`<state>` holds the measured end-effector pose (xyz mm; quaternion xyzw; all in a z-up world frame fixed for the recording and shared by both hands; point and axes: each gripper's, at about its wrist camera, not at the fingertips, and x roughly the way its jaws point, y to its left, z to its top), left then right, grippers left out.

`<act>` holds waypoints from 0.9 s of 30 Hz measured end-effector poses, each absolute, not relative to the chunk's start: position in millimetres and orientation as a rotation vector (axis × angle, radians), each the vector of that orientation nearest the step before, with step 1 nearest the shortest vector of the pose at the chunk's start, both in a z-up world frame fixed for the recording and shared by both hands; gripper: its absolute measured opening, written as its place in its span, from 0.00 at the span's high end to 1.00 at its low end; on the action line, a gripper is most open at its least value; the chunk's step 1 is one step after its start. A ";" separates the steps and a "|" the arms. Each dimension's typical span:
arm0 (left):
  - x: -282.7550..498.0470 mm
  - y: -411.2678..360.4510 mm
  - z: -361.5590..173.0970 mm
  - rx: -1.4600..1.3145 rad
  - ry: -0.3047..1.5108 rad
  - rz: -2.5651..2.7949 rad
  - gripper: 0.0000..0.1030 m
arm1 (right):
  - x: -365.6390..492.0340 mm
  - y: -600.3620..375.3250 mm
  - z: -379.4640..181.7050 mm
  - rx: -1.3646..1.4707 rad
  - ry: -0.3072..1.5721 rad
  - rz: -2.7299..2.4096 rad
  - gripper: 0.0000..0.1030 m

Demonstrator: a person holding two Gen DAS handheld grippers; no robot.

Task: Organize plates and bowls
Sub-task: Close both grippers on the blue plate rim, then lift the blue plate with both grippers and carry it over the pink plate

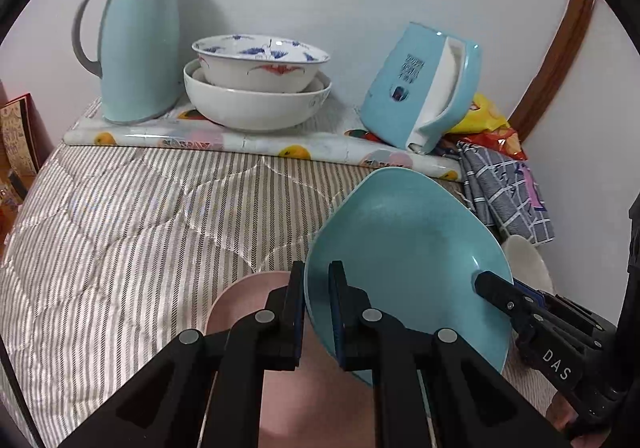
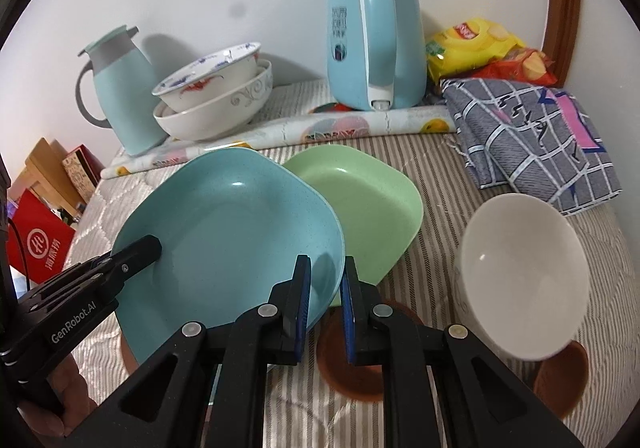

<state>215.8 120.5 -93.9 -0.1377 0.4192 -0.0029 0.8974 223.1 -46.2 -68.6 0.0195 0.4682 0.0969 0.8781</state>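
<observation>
Both our grippers pinch one blue plate (image 2: 232, 232)

Our left gripper (image 1: 317, 312) is narrowed onto the plate's left rim, and our right gripper (image 2: 325, 300) straddles the opposite rim, jaws narrow. We hold the plate tilted above the striped quilt (image 1: 132, 216), overlapping a green plate (image 2: 372, 216), near a white bowl (image 2: 524, 280).

Left gripper (image 1: 317, 312): matte black linkage arms, round silver pivot pins, blue pads inside the fingers (image 1: 337, 312).
Left body lettering: white "GenRobot.AI" at 9 o'clock in the right wrist view.
Right gripper (image 2: 325, 312): same black build, blue pads.
Right body lettering: white "DAS", small screws.
Skin: bare fingertips beneath the handles.
</observation>
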 end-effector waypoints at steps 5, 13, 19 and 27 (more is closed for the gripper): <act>198.6 117.8 -85.7 -0.285 0.858 0.000 0.89 | 204.3 -47.6 -54.5 0.032 0.953 0.196 0.86; 168.4 114.0 -74.8 -0.282 0.837 0.006 0.89 | 174.4 -51.3 -41.6 0.042 0.924 0.194 0.87; 145.2 116.7 -71.0 -0.277 0.833 0.025 0.89 | 154.4 -49.4 -39.4 0.055 0.918 0.207 0.87; 116.7 120.2 -75.1 -0.282 0.844 0.043 0.89 | 125.7 -42.4 -43.0 0.056 0.923 0.219 0.87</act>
